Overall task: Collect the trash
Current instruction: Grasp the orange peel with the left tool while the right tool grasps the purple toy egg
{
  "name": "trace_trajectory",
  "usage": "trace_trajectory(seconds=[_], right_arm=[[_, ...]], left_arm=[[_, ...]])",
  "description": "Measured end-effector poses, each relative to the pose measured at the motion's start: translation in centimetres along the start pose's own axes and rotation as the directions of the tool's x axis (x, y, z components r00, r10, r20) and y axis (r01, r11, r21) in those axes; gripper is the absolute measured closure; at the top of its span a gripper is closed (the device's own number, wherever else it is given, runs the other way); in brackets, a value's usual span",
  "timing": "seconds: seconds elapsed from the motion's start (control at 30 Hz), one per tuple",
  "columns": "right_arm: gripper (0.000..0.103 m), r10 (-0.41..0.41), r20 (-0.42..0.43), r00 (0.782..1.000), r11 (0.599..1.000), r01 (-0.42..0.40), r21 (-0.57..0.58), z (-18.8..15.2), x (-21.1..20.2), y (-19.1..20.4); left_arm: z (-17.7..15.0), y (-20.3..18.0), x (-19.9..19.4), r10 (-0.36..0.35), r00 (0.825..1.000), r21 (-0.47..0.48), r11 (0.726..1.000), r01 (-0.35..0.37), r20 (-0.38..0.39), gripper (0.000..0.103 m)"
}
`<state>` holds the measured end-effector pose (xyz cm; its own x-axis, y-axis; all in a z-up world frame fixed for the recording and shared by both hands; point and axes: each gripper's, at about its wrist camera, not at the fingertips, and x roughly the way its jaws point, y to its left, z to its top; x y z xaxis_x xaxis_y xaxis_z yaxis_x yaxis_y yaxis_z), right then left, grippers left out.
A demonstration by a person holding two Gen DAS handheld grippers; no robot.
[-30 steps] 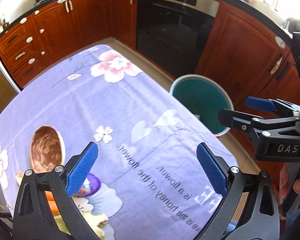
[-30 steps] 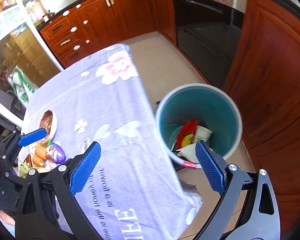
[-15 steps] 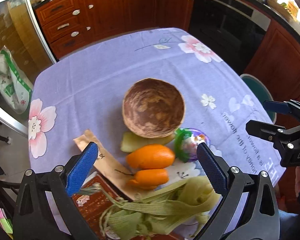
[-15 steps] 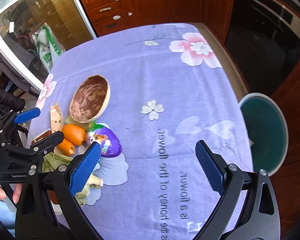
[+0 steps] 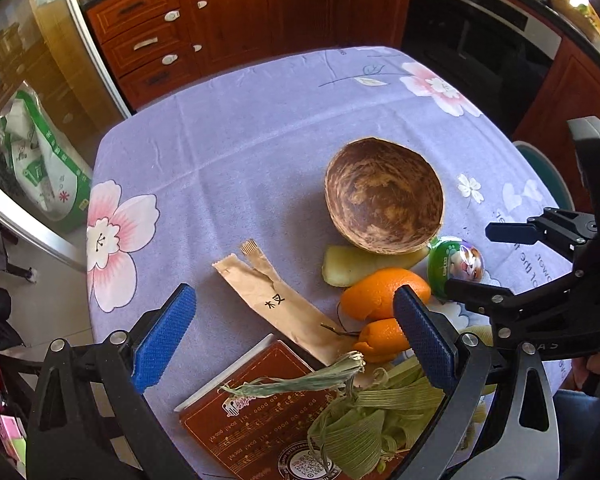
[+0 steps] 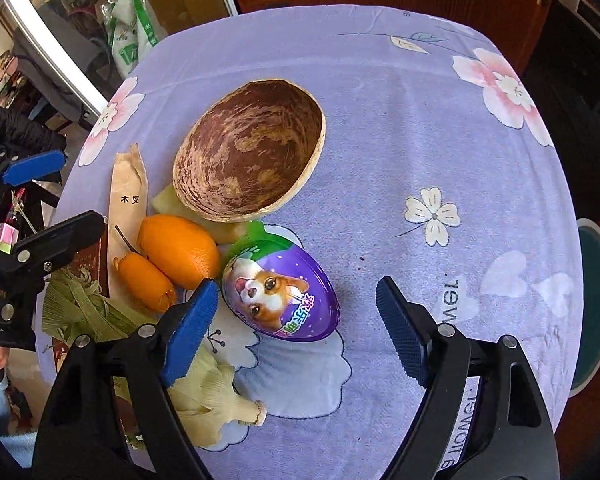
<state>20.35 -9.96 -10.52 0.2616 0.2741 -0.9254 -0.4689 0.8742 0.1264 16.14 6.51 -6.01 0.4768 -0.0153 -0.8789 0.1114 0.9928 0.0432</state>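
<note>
A pile of trash lies on the purple flowered tablecloth [image 5: 260, 152]: a purple egg-shaped package with a dog picture [image 6: 280, 292] [image 5: 456, 264], orange peels [image 6: 180, 250] [image 5: 380, 294], a brown paper sleeve [image 5: 268, 296], corn husks [image 5: 372, 412] [image 6: 84, 312] and a coconut-shell bowl [image 6: 248, 156] [image 5: 384, 196]. My right gripper [image 6: 294, 308] hangs over the egg package. Its jaws are closing with the egg between them, and the pads do not press on it. Above the paper sleeve my left gripper [image 5: 294, 308] stands open and holds nothing.
A brown booklet [image 5: 260, 412] lies under the husks at the near edge. The teal bin [image 6: 594, 300] [image 5: 548, 172] stands on the floor past the table's right side. Wooden cabinets [image 5: 220, 20] and an oven [image 5: 480, 32] line the back.
Both grippers have swung away from the bin and table edge to the trash pile. The right gripper has dropped close over the egg package and its jaws have narrowed a little.
</note>
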Motion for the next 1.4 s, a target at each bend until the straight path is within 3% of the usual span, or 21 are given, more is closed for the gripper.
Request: trace_trajectory(seconds=[0.07,0.13,0.33,0.5,0.7,0.83,0.97,1.4], right_arm=[[0.03,-0.006,-0.013,1.0,1.0,0.006,-0.012,0.0,0.5,0.2],[0.049,-0.024,-0.014,1.0,0.999,0.024,-0.024,-0.2,0.7,0.2],[0.05,0.007,0.008,1.0,0.999,-0.007,0.045,-0.7,-0.1,-2.1],[0.05,0.027,0.014,1.0,0.993,-0.029,0.112,-1.5,-0.7,-4.5],[0.049,0.05,0.021,0.999,0.989,-0.052,0.138,-2.4,-1.1,-5.7],[0.049,0.057,0.027,0.998,0.987,-0.06,0.147,-2.6,-1.2,-5.7],[0.049,0.066,0.03,0.997,0.986,-0.07,0.152,-3.0,-1.5,-6.1],[0.049,0.087,0.066,0.994,0.982,-0.097,0.164,-4.1,-3.7,-6.8]], left_arm=[[0.0,-0.6,0.0,-0.003,1.0,0.024,1.0,0.003,0.002,0.004],[-0.1,-1.5,0.2,0.001,1.0,0.054,0.999,-0.001,-0.003,0.004],[0.0,-4.3,1.3,-0.005,0.999,0.133,0.991,0.01,-0.036,0.005],[0.3,-6.4,2.8,-0.013,0.997,0.197,0.98,0.029,-0.08,0.02],[0.1,-6.4,4.6,-0.034,0.989,0.165,0.985,0.058,-0.144,0.024],[0.2,-7.0,4.5,-0.034,0.989,0.171,0.983,0.058,-0.143,0.056],[0.3,-7.0,4.3,-0.019,0.991,0.163,0.986,0.041,-0.132,0.066],[1.2,-5.0,-1.2,-0.062,0.997,0.079,0.995,0.065,-0.046,0.075]])
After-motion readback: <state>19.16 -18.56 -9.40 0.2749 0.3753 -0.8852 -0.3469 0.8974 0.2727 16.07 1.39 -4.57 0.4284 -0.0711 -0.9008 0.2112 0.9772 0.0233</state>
